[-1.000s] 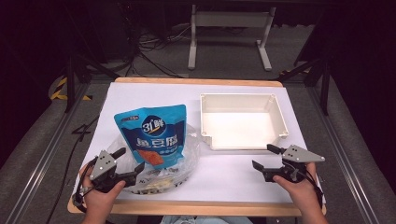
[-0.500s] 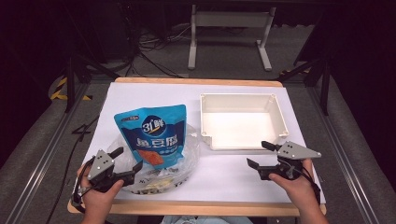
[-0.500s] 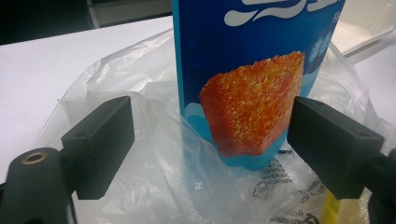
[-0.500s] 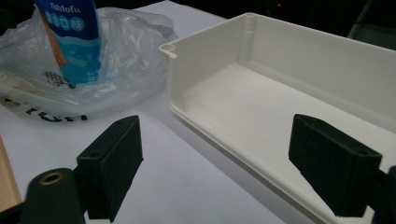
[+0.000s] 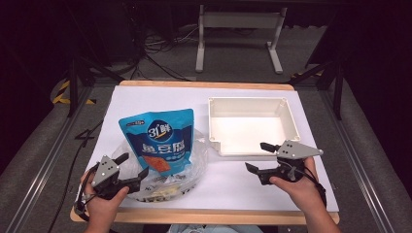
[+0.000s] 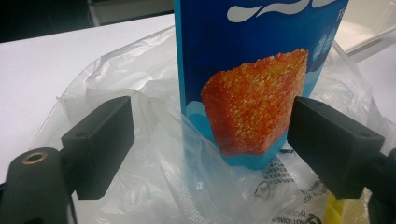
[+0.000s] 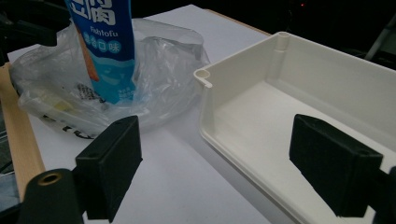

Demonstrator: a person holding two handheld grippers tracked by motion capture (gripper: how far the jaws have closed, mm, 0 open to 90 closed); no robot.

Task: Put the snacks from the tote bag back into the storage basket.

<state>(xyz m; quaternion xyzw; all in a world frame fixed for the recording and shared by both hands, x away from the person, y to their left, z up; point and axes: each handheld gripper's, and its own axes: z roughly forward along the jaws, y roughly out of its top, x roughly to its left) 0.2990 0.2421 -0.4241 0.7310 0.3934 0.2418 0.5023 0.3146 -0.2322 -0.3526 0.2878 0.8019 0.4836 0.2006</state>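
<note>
Table: white sheet (image 5: 160,99) over a wooden top, dark floor and cables behind it.
Blue pouch: the blue snack pouch (image 5: 160,141) stands at the table's near left, its base tucked in a crumpled clear plastic bag (image 5: 194,165).
Left gripper: the left gripper (image 5: 128,167) has its jaws wide apart at the bag's near edge, clamping nothing, with the pouch's base just ahead between them.
Right gripper: the right gripper (image 5: 257,156) is spread too, empty, above the sheet.
Tray: the white tray (image 5: 248,127) sits just beyond the right gripper, beside the bag.
</note>
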